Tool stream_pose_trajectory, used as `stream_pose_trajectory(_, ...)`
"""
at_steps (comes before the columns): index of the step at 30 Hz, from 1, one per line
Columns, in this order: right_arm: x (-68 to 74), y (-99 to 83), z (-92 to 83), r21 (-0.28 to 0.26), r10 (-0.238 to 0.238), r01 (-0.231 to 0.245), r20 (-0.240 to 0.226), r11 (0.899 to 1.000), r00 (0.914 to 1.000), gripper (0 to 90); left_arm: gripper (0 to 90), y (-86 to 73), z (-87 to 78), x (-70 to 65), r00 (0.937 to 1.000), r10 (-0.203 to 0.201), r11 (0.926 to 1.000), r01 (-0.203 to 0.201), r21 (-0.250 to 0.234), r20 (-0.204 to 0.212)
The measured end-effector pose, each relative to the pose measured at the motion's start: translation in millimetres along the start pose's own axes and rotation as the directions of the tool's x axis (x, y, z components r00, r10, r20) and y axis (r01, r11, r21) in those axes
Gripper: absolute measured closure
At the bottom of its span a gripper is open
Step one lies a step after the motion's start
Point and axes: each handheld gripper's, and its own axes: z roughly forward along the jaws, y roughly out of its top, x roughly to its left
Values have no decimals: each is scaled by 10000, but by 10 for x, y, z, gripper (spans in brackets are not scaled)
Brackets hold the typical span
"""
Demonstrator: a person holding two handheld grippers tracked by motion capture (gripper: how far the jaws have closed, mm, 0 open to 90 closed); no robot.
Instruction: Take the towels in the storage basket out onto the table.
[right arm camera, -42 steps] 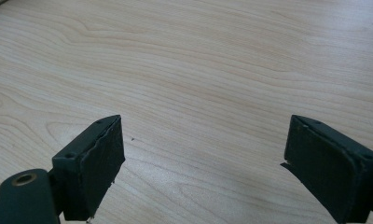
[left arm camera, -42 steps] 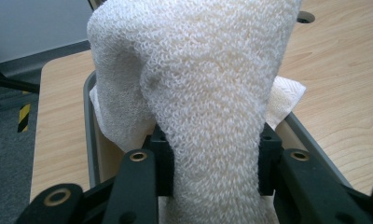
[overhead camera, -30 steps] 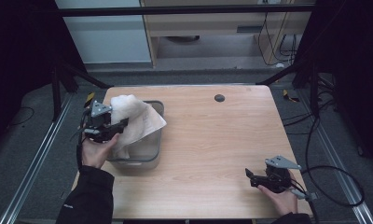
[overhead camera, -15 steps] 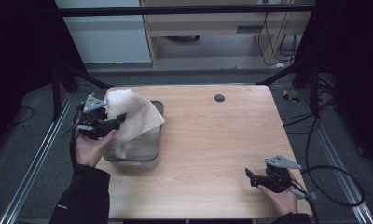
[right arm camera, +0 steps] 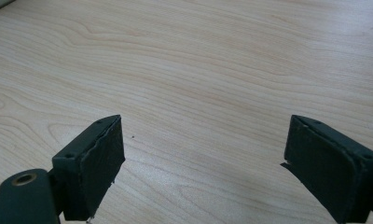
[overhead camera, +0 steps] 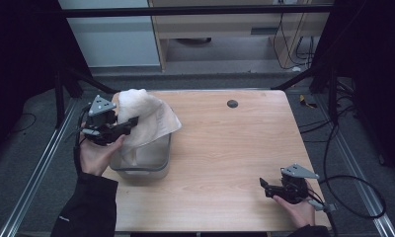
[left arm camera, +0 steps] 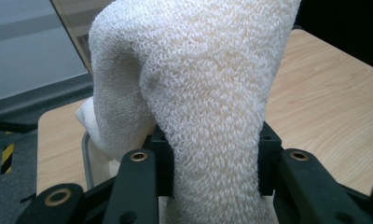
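A cream knitted towel [overhead camera: 148,118] hangs bunched above a clear plastic bin [overhead camera: 158,163] at the table's left side. My left gripper [overhead camera: 129,123] is shut on the towel [left arm camera: 208,93] and holds it up, one end draping down into the bin. In the left gripper view the cloth fills the space between both jaws. My right gripper [overhead camera: 265,186] rests low near the front right of the table, open, with bare wood between its pads [right arm camera: 100,158].
The wooden table [overhead camera: 235,143] has a small dark round hole [overhead camera: 232,103] near its far edge. Metal frame rails run along both sides. A cable [overhead camera: 353,192] trails off the right gripper past the table's right edge.
My left gripper has lifted the towel higher and drawn it back toward the left over the bin. The right gripper has stayed in place.
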Motion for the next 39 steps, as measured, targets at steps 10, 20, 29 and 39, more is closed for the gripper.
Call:
stream_pose_trajectory(10, -12, 6, -10, -44, 188, -188, 0, 9998, 9998, 119, 619, 175, -67, -228, 9974, 539, 9982, -526, -300, 469)
stream_pose_trajectory(20, -17, 6, -14, -117, 103, -102, 46, 9999, 9999, 119, 619, 259, -35, -403, 9920, 827, 9962, -798, -340, 958)
stream_pose_trajectory(29, -17, 11, -26, -145, 195, -195, -5, 9997, 9998, 119, 619, 310, 16, -591, 9835, 1216, 9919, -1155, -523, 1340)
stream_pose_trajectory(39, -26, 11, -26, -187, 126, -125, 41, 9997, 9999, 120, 618, 319, 169, -821, 9721, 1364, 9906, -1312, -399, 1906)
